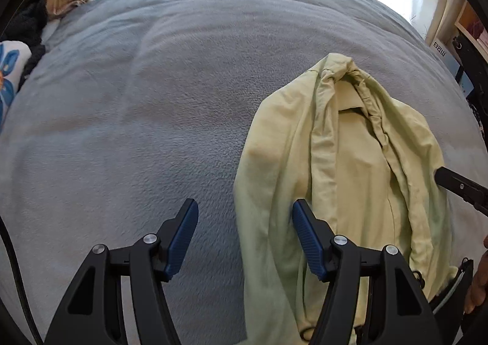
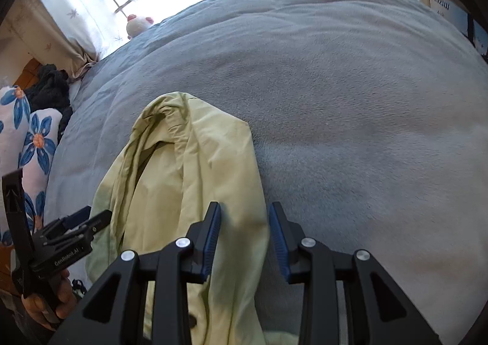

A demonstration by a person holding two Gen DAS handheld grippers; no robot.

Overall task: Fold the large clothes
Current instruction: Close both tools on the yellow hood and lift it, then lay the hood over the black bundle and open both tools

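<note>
Pale-green jacket [image 1: 350, 162] on bed — both grippers gape empty; floral pillows [image 2: 33, 143] show rightward only.

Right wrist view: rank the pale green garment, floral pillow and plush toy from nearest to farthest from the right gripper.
1. Pale green garment, under the right gripper, slightly left.
2. Floral pillow, at the bed's left edge.
3. Plush toy, far side, by the window.

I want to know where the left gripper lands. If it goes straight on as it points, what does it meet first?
Probably the left edge of the pale green garment where it meets the grey blanket. The left gripper, jaws open, straddles that edge. Depth is unclear.
</note>
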